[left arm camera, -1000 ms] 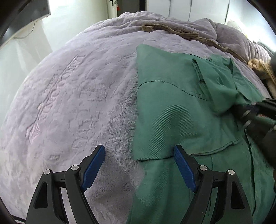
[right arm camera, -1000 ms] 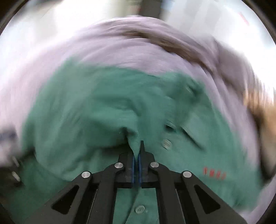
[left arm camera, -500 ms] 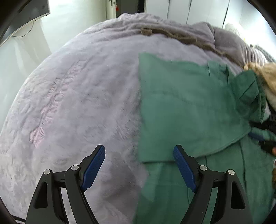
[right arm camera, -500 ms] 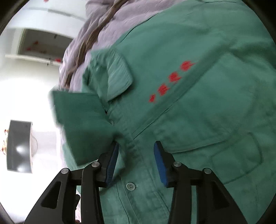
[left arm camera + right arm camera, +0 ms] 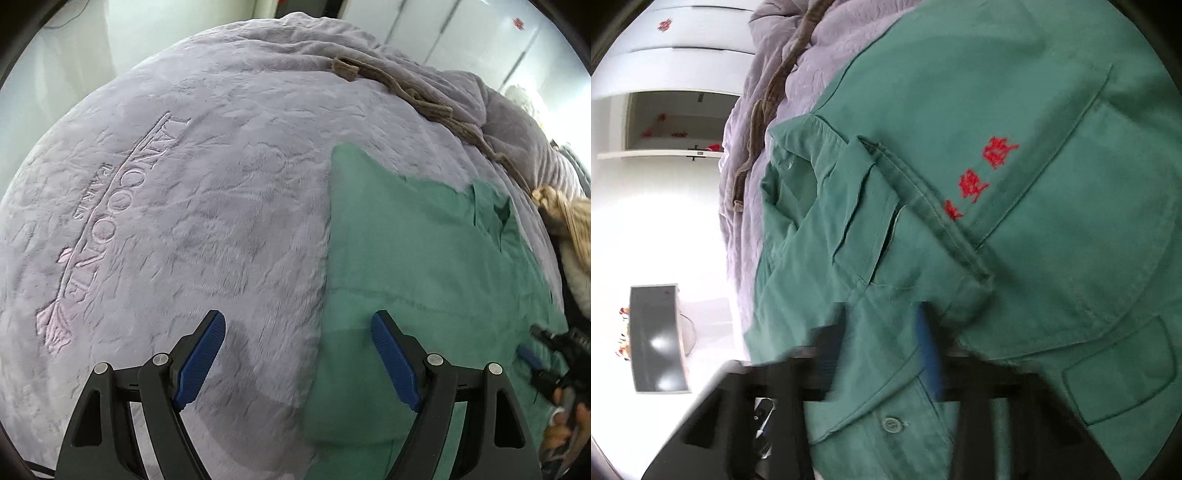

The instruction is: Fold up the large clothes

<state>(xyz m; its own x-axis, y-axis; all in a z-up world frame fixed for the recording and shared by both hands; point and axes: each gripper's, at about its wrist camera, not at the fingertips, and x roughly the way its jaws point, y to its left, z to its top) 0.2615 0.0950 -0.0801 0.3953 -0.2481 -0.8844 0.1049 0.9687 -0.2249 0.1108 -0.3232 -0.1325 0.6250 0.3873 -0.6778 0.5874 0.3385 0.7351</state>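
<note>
One side fold looks done: green jacket (image 5: 424, 266) lies on the purple bed blanket (image 5: 184, 221), toward its right edge. Left tongs (image 5: 297, 358) wide open, empty, straddling the folded edge. Right tongs (image 5: 882, 350) blurred, fabric between them; grip unclear. Remaining folds pending.

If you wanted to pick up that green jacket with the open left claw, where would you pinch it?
Probably the near left edge of the green jacket, where the folded panel ends in a straight border on the purple blanket. The left gripper is open and already straddles that border, so coming in low from the blanket side, one finger could slip under the layers.
</note>
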